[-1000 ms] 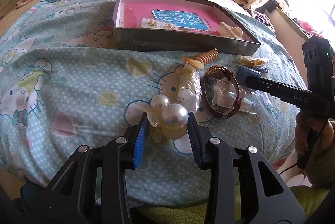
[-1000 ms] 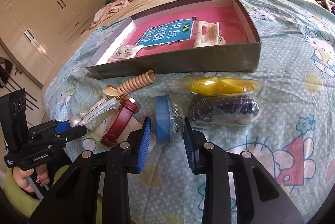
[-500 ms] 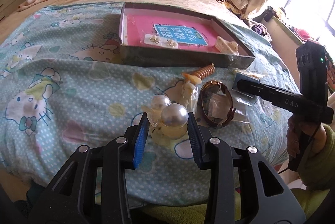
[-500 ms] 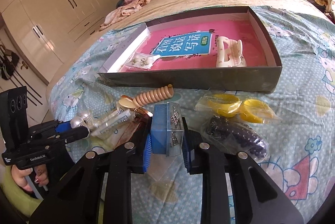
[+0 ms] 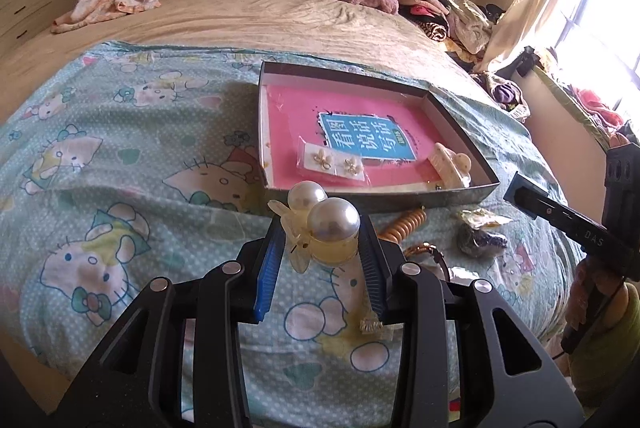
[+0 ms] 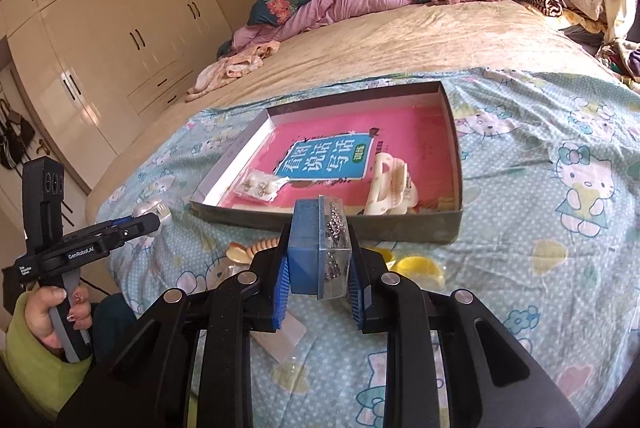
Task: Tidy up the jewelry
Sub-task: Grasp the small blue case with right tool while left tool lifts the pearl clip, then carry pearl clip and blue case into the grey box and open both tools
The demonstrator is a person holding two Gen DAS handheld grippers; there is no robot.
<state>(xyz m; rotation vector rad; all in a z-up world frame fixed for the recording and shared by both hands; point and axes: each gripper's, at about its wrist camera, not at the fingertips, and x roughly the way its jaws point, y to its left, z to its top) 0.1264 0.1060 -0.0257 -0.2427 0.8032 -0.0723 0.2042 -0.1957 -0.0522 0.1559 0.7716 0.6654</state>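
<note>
The left tongs (image 5: 320, 252) are clamped on a yellowish translucent hair clip topped with two large pearls (image 5: 324, 228), pinched at its body so the pearls stand clear above the pads. The right tongs (image 6: 318, 260) grip a small blue-and-clear plastic box of silver chain (image 6: 320, 248); their jaws have just been closing and now press on its two flat sides, which keeps it upright. Both pieces hang above the bed, over the near edge of the cat-print blue sheet (image 5: 120, 156), probably bound for the shallow grey cardboard tray with a pink book in its bottom (image 6: 458, 164), which lies further toward the middle of the bed.

A card of flower earrings (image 5: 334, 162) and a cream claw clip (image 5: 452, 164) already lie near the tray's front wall. That wall must be cleared on the way in. Before it on the sheet lie a tan spiral hair tie (image 5: 404, 226), a bagged dark bead string (image 5: 482, 240) and yellow rings in a bag (image 6: 416, 264).
</note>
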